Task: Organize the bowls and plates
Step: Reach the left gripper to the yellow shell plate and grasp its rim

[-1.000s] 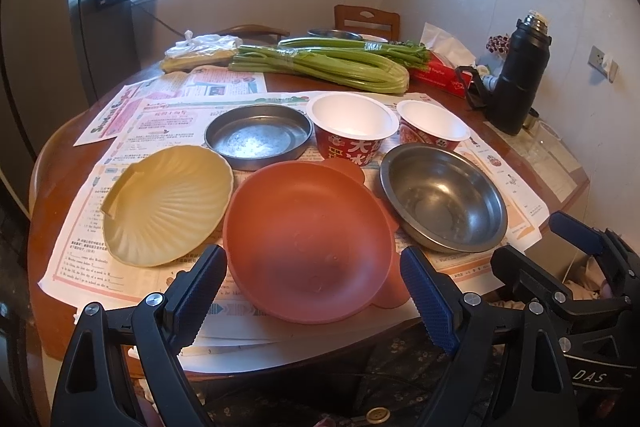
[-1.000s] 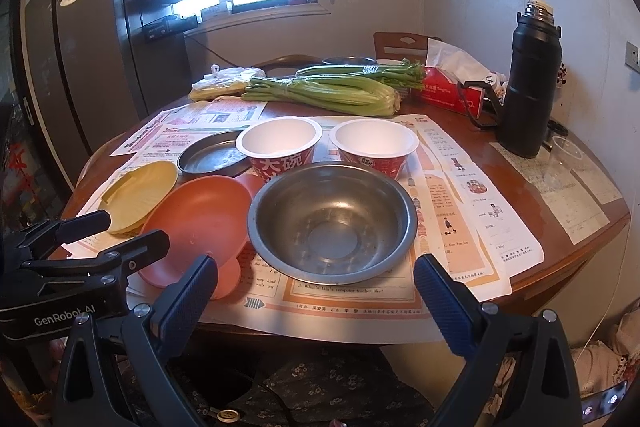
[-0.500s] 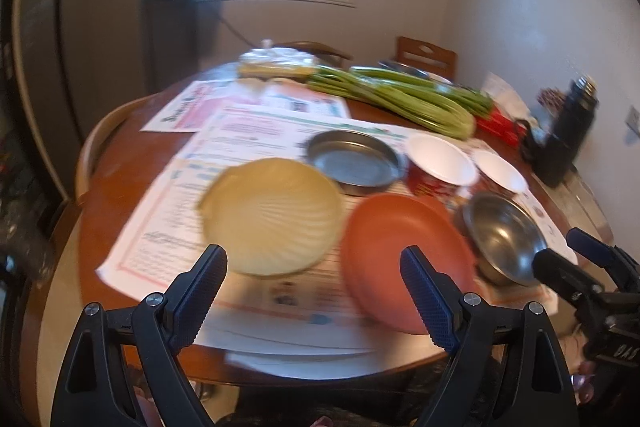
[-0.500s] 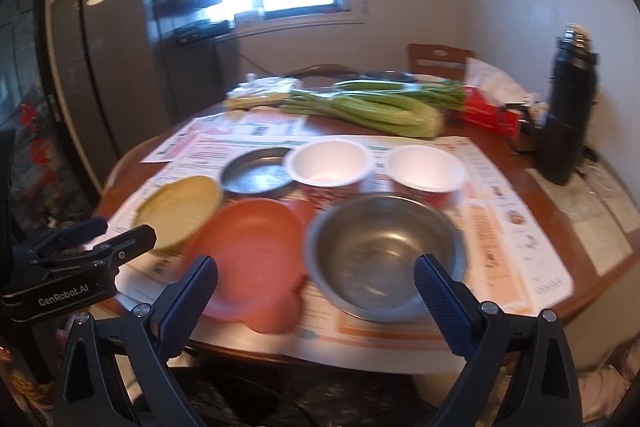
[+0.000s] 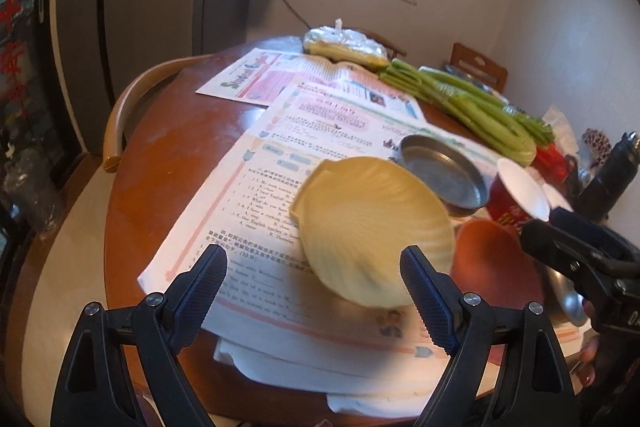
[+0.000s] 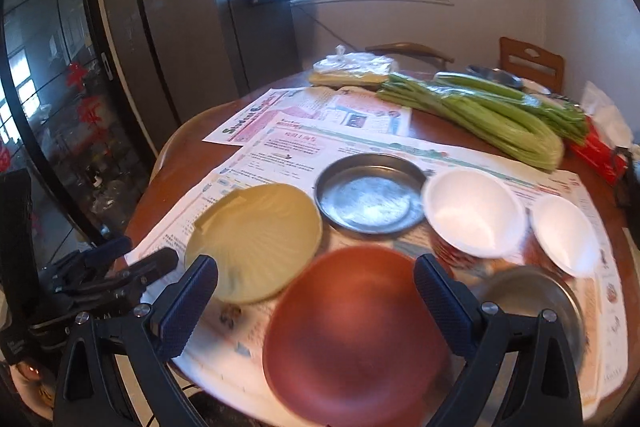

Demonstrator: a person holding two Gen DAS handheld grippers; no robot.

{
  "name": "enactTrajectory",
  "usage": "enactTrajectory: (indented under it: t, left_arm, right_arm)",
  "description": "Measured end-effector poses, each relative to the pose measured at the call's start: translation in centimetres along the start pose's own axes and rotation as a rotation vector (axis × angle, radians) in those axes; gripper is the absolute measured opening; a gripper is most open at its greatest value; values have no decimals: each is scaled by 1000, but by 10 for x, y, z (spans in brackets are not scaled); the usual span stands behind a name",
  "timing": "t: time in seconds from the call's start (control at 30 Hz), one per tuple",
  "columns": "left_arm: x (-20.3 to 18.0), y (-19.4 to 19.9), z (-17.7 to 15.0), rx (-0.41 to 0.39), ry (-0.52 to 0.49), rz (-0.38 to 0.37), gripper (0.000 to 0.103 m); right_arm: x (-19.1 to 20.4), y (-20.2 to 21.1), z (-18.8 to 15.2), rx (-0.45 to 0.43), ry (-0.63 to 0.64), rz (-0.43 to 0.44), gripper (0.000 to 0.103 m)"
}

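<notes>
The left hand-held gripper (image 5: 312, 275) is held spread wide and empty, low over the near table edge, with the yellow shell-shaped plate (image 5: 372, 227) just ahead and partly between its fingertips. The right hand-held gripper (image 6: 316, 291) is likewise released, grasping nothing, above the orange plate (image 6: 352, 339). Both plates lie side by side on the newspaper; behind them a shallow metal dish (image 6: 370, 197) and two white paper bowls (image 6: 474, 213) are set, and a steel bowl (image 6: 532, 303), blurred, appears to sit at the right. The yellow plate's near rim is probably best pinched squarely and lifted level, so that the newspaper (image 5: 320, 131) is not dragged. The round wooden table (image 5: 168, 155) also carries celery (image 6: 480, 115); a window and tall dark cabinets are seen behind
</notes>
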State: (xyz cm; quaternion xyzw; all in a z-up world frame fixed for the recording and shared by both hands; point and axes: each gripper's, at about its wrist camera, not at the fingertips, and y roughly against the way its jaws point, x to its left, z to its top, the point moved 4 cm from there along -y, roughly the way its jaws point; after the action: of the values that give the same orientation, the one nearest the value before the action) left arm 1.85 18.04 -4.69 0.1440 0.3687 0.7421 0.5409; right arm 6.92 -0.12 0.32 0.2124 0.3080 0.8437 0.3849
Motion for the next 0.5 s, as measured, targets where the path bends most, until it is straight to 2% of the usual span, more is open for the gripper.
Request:
enactTrajectory:
  t: [0.23,0.4,0.5]
  left_arm:
    - [3,-19,5,34,-23,25,89]
    - [-1,-35,9,49,-35,14,89]
    - [-2,-44,9,71,-35,25,89]
  right_arm:
    - [6,-41,8,60,7,2,99]
    - [9,-57,13,101,8,29,97]
    - [12,-65,14,113,22,16,96]
